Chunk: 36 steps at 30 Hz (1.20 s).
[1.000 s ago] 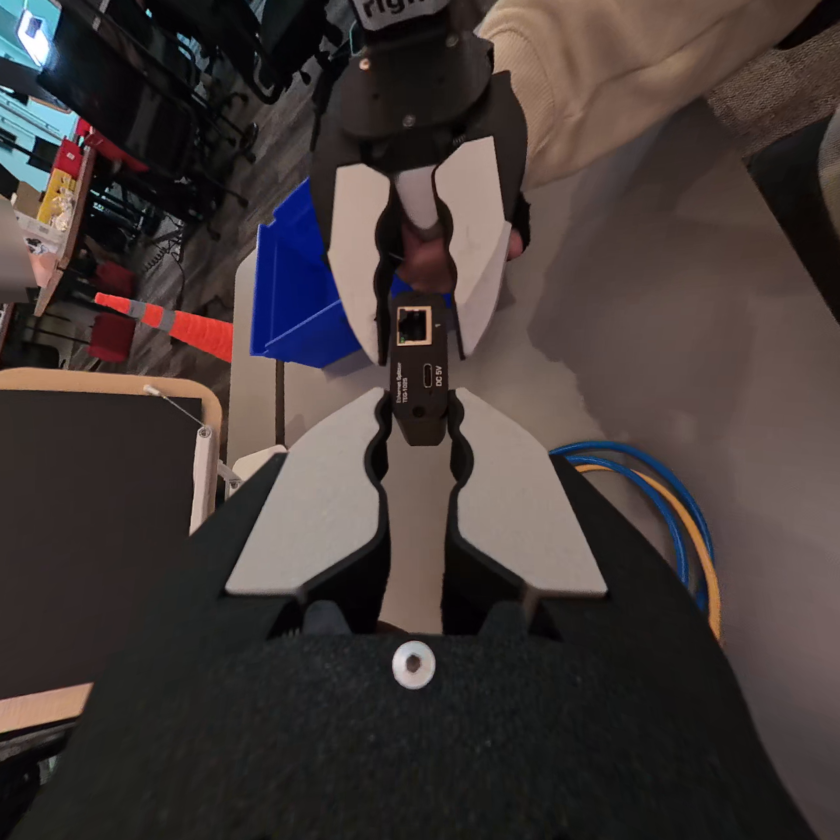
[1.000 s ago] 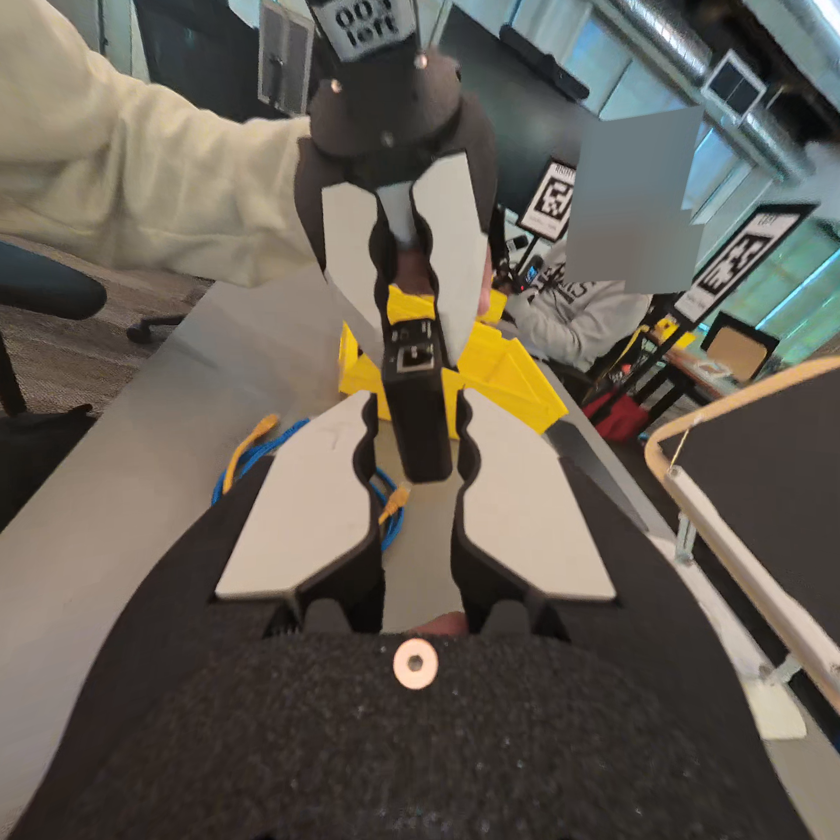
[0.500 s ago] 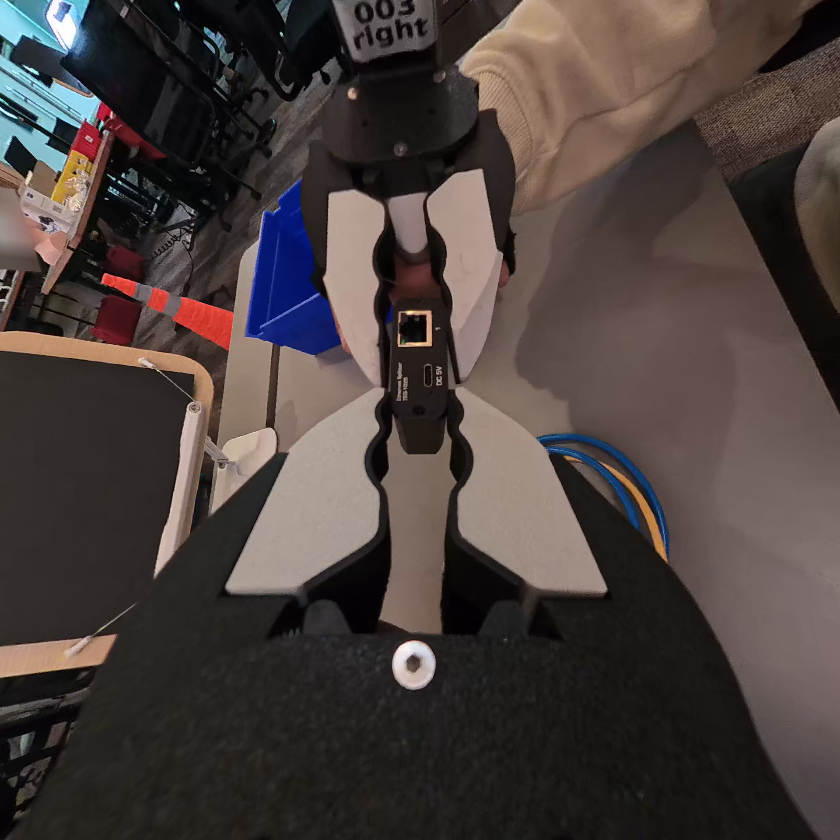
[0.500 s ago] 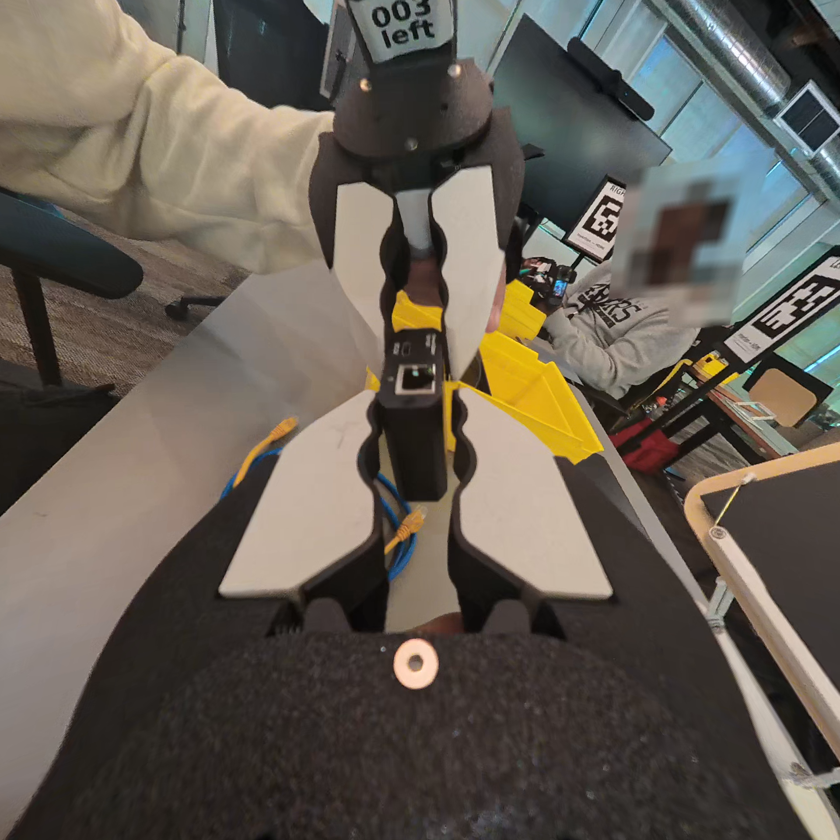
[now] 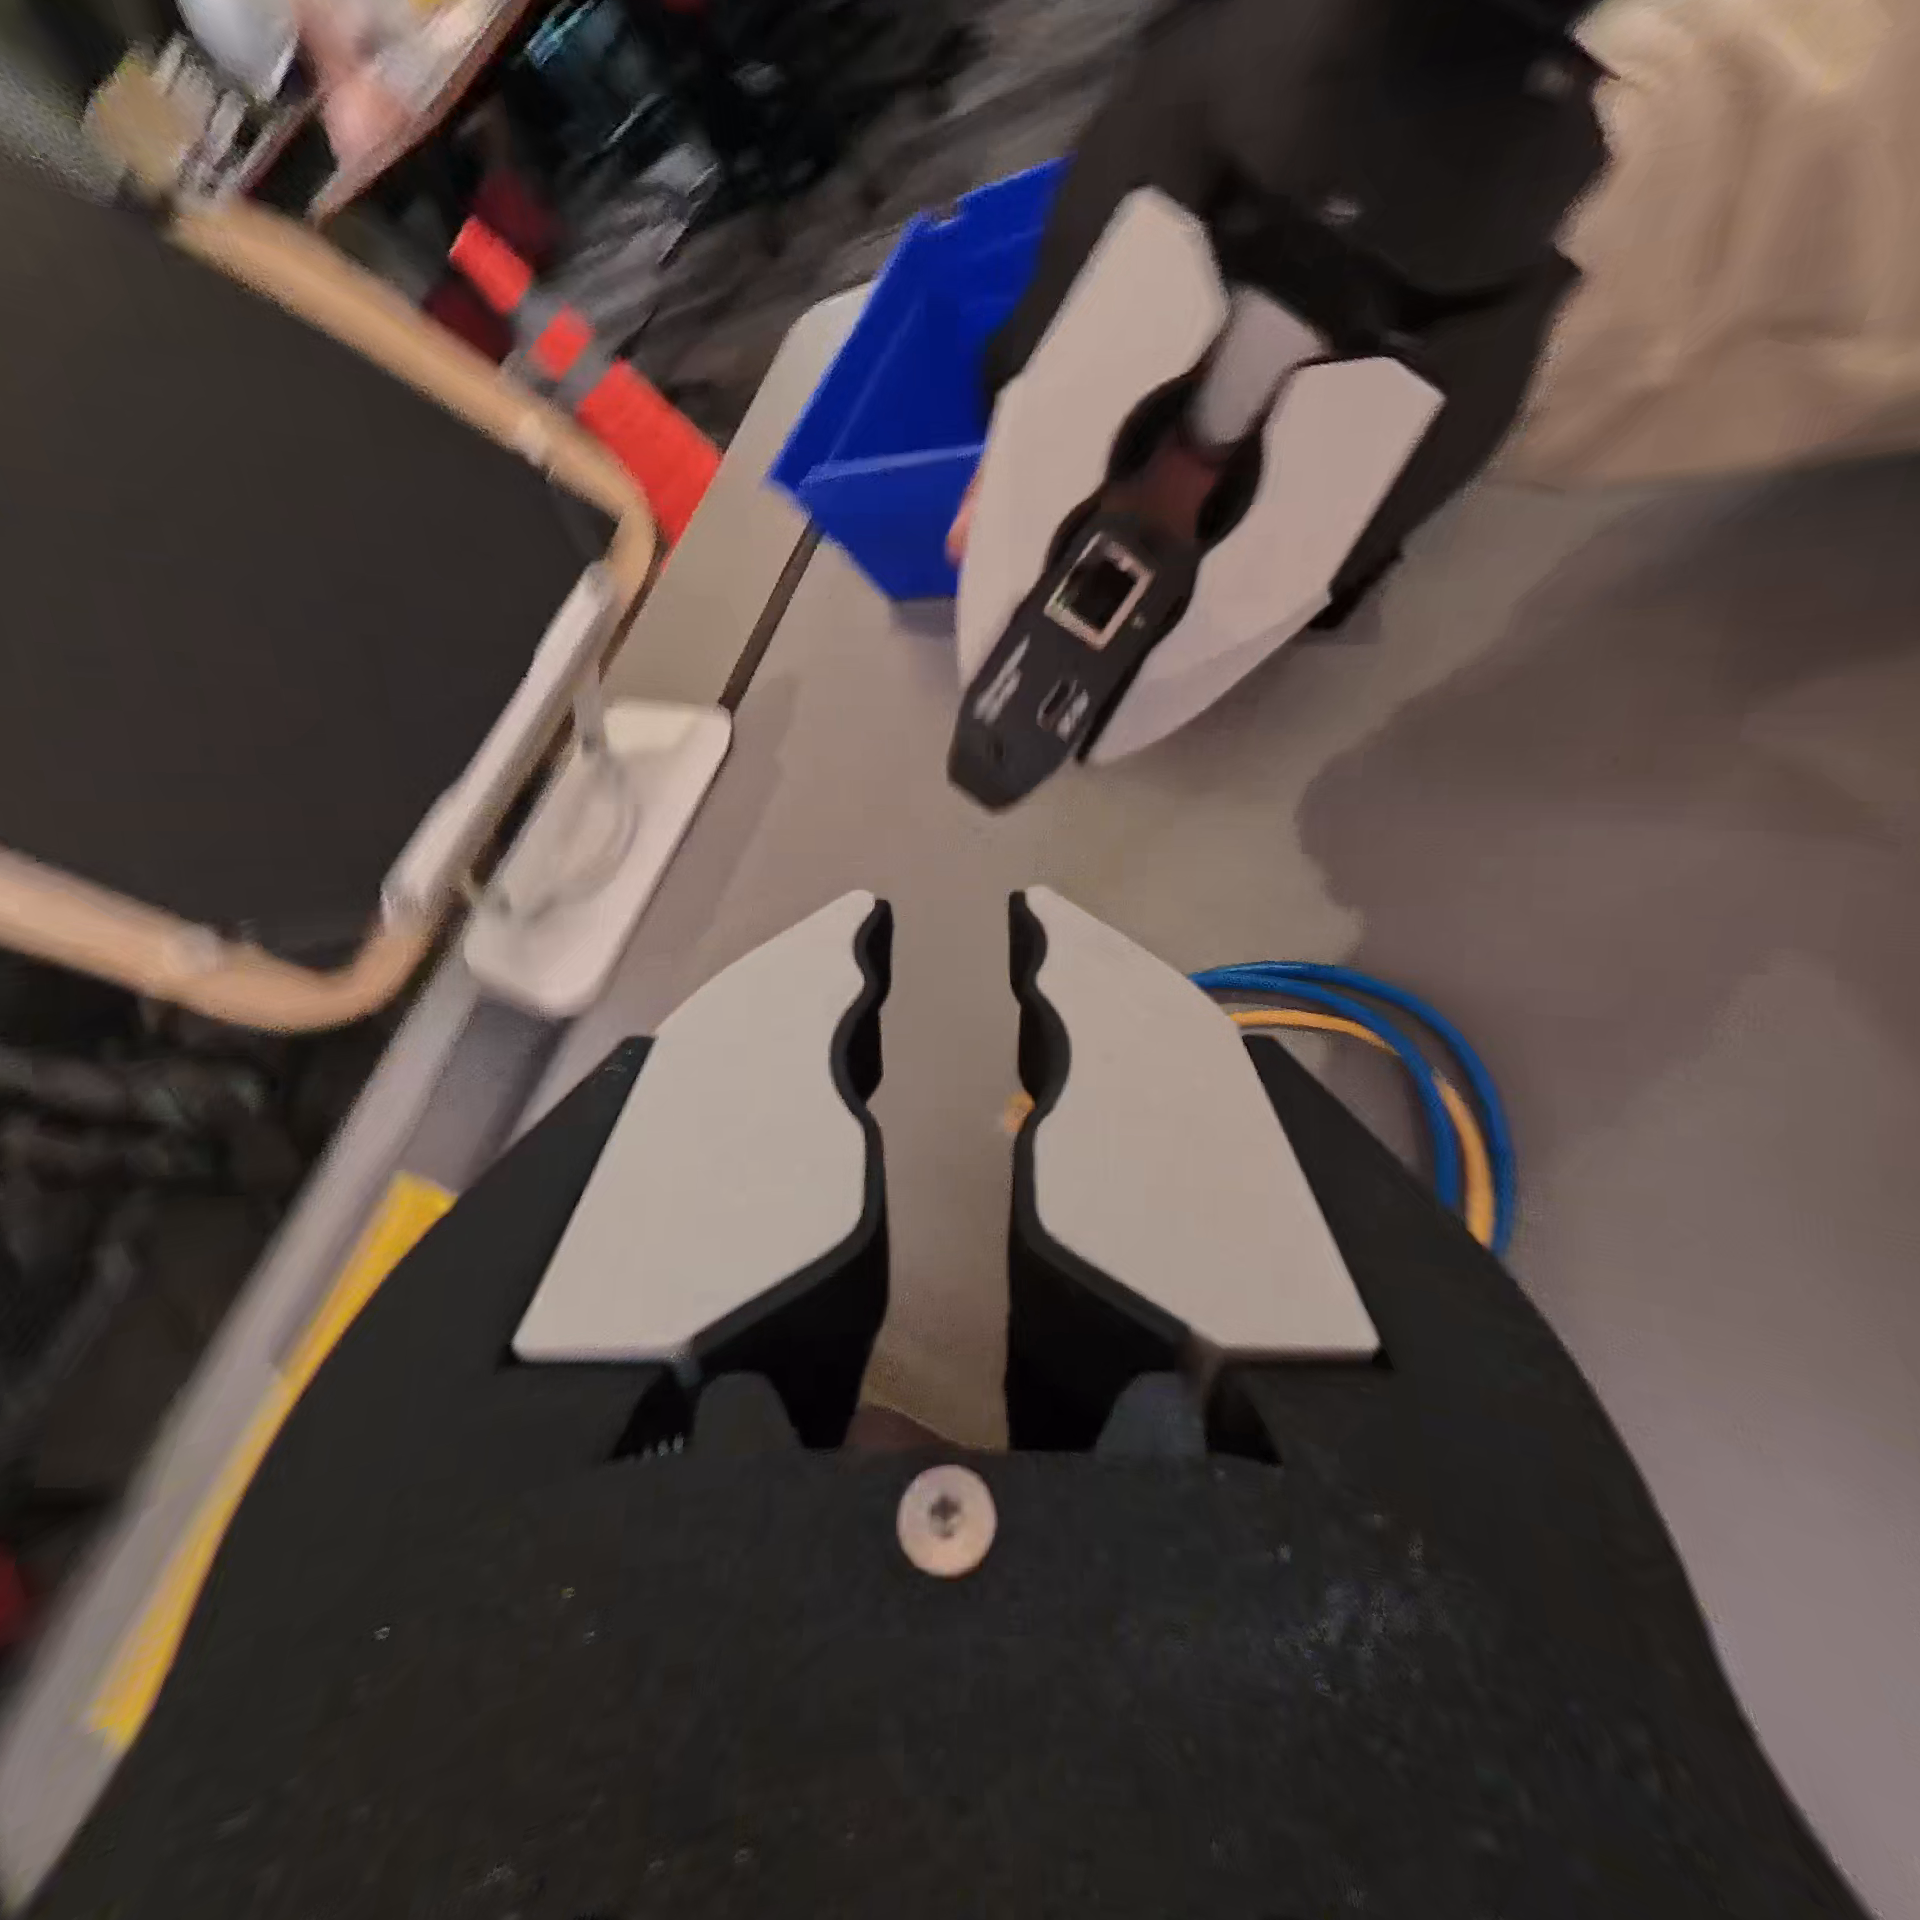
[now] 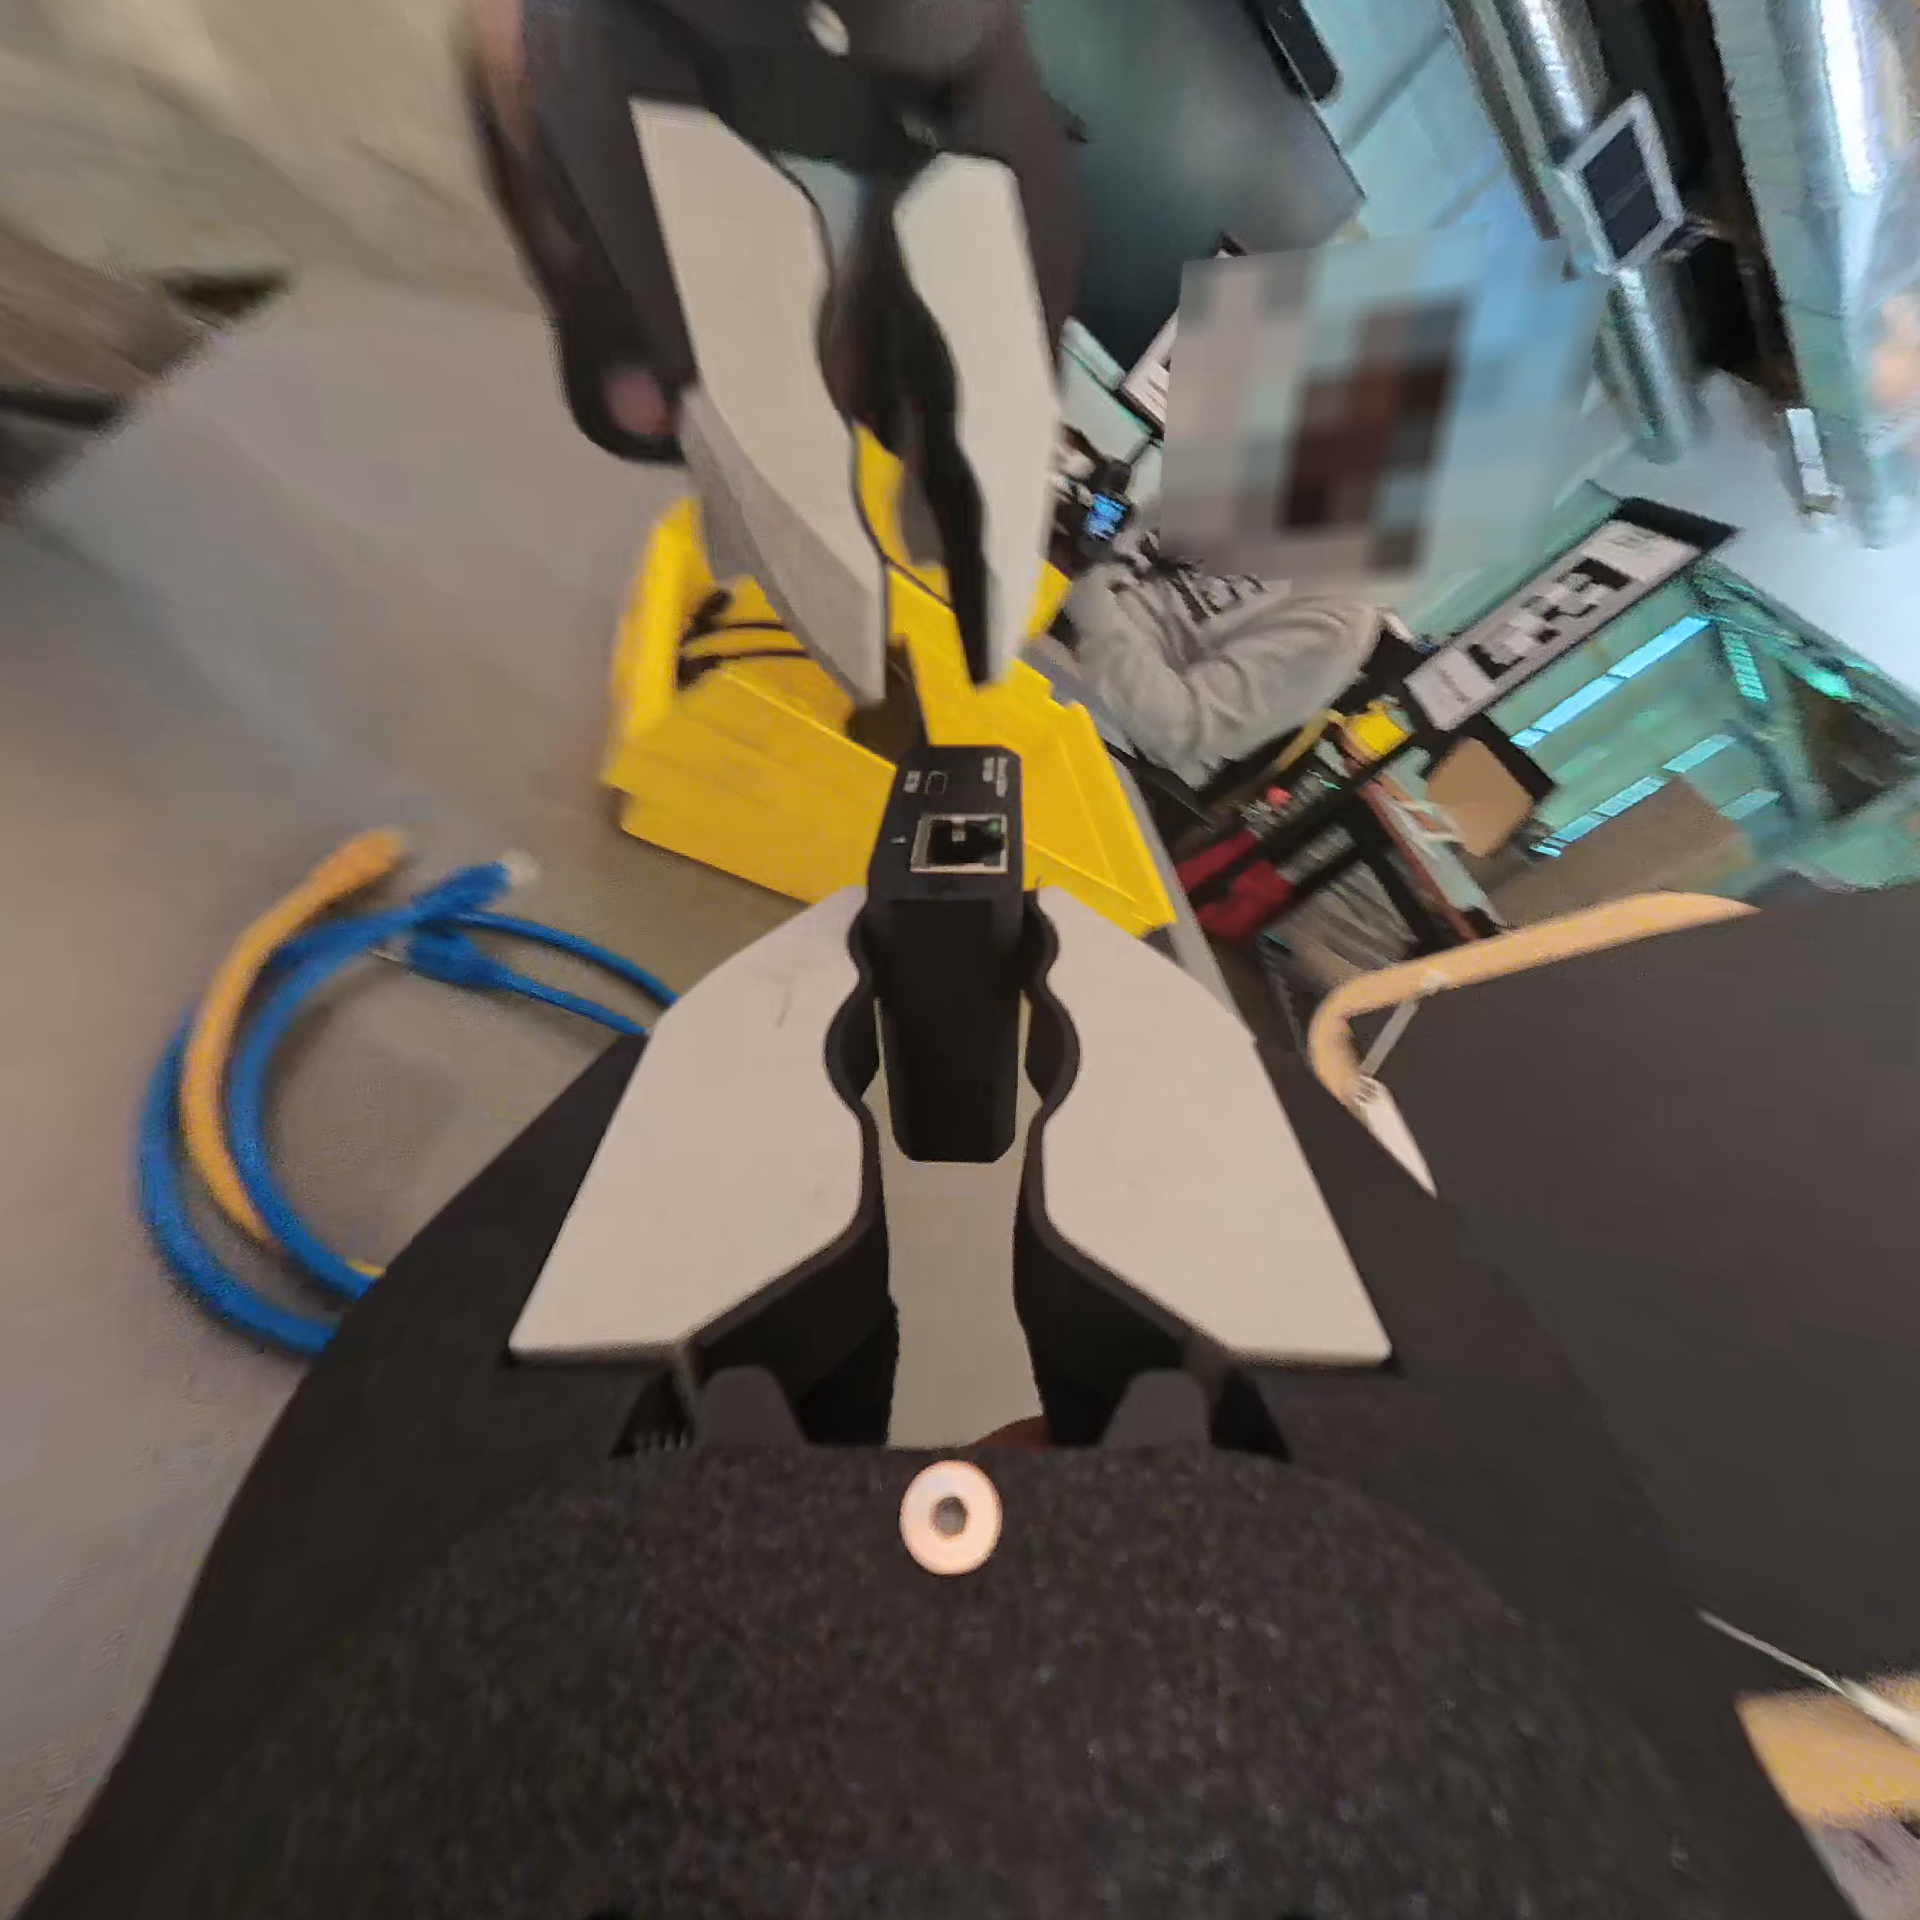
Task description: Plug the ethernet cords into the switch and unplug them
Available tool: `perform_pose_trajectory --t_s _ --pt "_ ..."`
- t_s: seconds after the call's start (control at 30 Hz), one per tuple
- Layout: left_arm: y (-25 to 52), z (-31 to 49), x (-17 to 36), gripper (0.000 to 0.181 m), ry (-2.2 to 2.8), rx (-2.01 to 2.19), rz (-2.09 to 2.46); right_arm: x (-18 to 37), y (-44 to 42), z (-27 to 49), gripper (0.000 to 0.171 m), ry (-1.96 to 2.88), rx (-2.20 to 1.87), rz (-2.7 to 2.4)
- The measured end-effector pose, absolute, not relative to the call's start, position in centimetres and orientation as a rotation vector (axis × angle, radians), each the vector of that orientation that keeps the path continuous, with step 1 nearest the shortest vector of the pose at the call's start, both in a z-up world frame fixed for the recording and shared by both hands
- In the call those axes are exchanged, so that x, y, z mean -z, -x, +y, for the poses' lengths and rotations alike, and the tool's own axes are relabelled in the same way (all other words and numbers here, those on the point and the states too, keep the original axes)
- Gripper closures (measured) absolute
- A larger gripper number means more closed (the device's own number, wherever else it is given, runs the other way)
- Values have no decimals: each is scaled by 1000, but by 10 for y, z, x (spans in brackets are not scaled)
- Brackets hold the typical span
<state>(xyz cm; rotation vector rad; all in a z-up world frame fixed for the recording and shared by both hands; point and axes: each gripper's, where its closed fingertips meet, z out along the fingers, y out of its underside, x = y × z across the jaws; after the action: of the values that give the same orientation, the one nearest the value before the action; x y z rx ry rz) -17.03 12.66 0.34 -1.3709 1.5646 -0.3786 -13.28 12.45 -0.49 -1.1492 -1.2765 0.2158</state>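
Right claw (image 6: 945, 914): closed on the switch (image 6: 948, 997), the grey fingers (image 6: 717, 1132) pressing its two long sides; about half of the black body sticks out past the tips, port facing away from the wrist.
Switch: lifted off the table (image 6: 312, 644), tilted in the left wrist view, where it (image 5: 1060, 655) sits between the right claw's (image 5: 1101, 623) fingers.
Left claw (image 5: 945, 914): parted by a narrow gap, holding nothing; only table (image 5: 1558, 935) shows between the fingers (image 5: 727, 1143).
Left claw, right wrist view: ahead of and above the switch, it (image 6: 925, 675) points down at it, tips just clear of its far end, not touching.
Cords (image 6: 239, 1091): blue and yellow, in a loose curve on the table to the left of the right claw, plugs free; none in the switch. In the left wrist view they (image 5: 1434, 1081) lie just right of the left claw.
Yellow bin (image 6: 748, 748): on the table beyond the switch, behind the left claw.
Blue bin (image 5: 894, 436): beside the right claw, at the table's far edge.
Sharpness: both views are motion-blurred.
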Motion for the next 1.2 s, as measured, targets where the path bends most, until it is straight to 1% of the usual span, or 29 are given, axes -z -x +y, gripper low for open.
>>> perform_pose_trajectory --t_s 0.07,0.17,0.2,0.27,0.33,0.4,0.47,0.63,0.73,0.8,0.97,1.07,1.2 --pt "195 130 16 159 1620 399 1332 12 126 139 147 1172 -108 -1195" --pt "238 114 68 149 1924 317 1006 35 124 154 147 1177 0 -1099" --pt "250 102 86 150 2008 320 904 45 123 158 147 1171 43 -1071" --pt "261 76 117 148 2157 395 697 61 122 161 147 1140 98 -1020" --pt "258 53 134 144 2214 491 558 75 118 163 147 1132 98 -974" --pt "249 43 136 144 2191 514 487 81 117 162 147 1141 75 -981" --pt "236 43 135 142 2160 482 491 75 113 159 147 1114 78 -954" --pt "199 74 134 135 2183 378 492 74 103 159 147 1131 90 -928" --pt "210 83 147 133 2296 136 559 75 96 162 147 1164 87 -912" --pt "223 73 152 131 2297 64 601 75 92 164 147 1183 66 -895" --pt "235 32 177 133 2433 188 447 78 90 171 147 1239 4 -873" --pt "245 32 185 135 2454 142 289 80 91 172 147 1250 -7 -876" --pt "237 47 185 132 2430 246 101 81 93 171 147 1251 -8 -891"
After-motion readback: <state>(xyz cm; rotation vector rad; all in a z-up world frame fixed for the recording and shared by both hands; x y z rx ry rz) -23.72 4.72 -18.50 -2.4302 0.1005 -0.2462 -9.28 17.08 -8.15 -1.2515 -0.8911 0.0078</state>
